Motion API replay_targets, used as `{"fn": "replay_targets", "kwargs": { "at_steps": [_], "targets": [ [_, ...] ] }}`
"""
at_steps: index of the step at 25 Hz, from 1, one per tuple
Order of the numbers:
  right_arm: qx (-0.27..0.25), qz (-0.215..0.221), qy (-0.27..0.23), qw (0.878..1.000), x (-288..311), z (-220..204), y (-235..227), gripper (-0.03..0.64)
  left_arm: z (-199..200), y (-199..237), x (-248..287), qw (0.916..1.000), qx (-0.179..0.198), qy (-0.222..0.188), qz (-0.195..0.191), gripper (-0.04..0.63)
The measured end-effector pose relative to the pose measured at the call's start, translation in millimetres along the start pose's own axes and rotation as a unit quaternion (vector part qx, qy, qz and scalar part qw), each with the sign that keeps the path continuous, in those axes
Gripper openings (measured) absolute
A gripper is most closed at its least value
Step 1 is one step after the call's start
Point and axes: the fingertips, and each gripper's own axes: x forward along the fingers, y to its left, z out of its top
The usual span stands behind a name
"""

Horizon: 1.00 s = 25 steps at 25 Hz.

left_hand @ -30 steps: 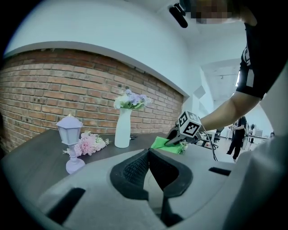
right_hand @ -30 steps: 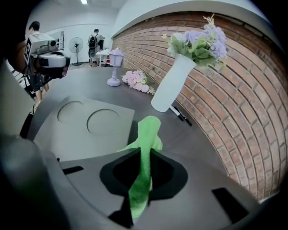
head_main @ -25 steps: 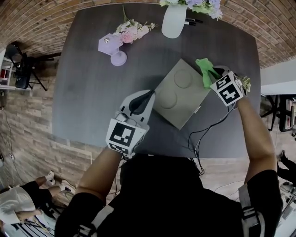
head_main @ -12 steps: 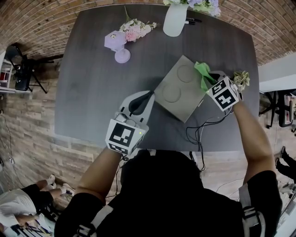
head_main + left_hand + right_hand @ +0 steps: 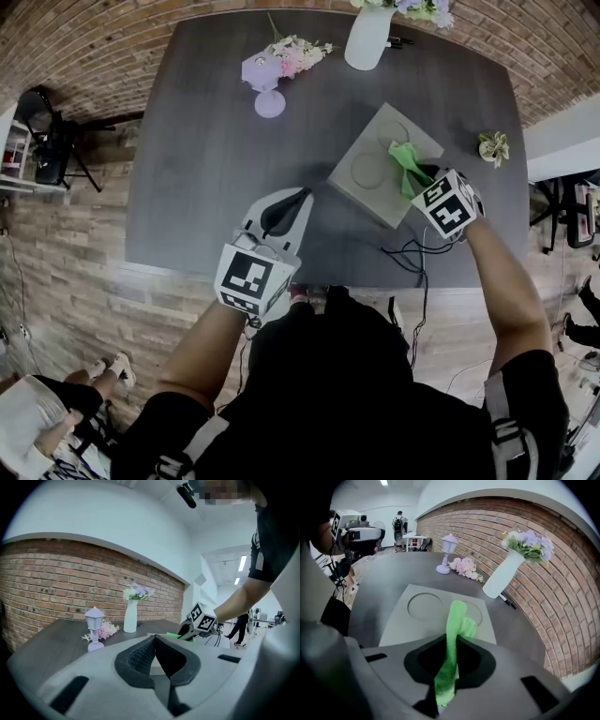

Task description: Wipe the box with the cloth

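1. Brick walling curves round the far side and the left of the dark grey desk (image 5: pixel 206 169) that I am working over.
2. The box (image 5: pixel 370 173), flat and pale grey, lies on the desk towards its near-right corner. It is turned diagonally to the desk's edges, and its top has two shallow round recesses.
3. My right gripper (image 5: pixel 419 176) is clamped on the green cloth (image 5: pixel 405 159). In the right gripper view the cloth runs up as a narrow strip between the jaws.
4. The bunched free end of the cloth rests on top of the box, at the rim of the recess nearer the desk's right edge.
5. My left gripper (image 5: pixel 302 194) has its jaws together at the tips, with nothing between them. It hovers over the desk's near edge, beside the corner of the box that points to the left edge, and apart from the box.
6. A white vase (image 5: pixel 367 39) of pale flowers stands at the far edge.
7. A lavender lantern (image 5: pixel 262 80) stands towards the far-left corner, with a spray of pink flowers (image 5: pixel 300 54) lying just beside it.
8. A small plant (image 5: pixel 492 145) sits at the right edge, well apart from the box.
9. Black cables (image 5: pixel 408 255) loop over the near edge below my right gripper.
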Motion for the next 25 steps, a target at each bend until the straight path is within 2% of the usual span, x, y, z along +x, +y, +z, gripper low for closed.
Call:
{"fn": "replay_targets", "kwargs": {
  "at_steps": [14,21,25],
  "targets": [
    [0.029,0.032,-0.013,0.999,-33.3,5.9,113.1,0.038,5.1,-5.5,-49.9,0.9992,0.014,-0.025,-0.026,0.009],
    [0.042,0.037,-0.022,0.998,-49.7,8.7,134.3,0.038,11.8,-14.6,-52.9,0.9985,0.021,-0.031,-0.040,0.009],
    [0.053,0.032,-0.040,0.997,-62.8,9.7,130.2,0.038,17.0,-26.7,-45.4,0.9980,0.025,-0.030,-0.049,0.009]
  ]
}}
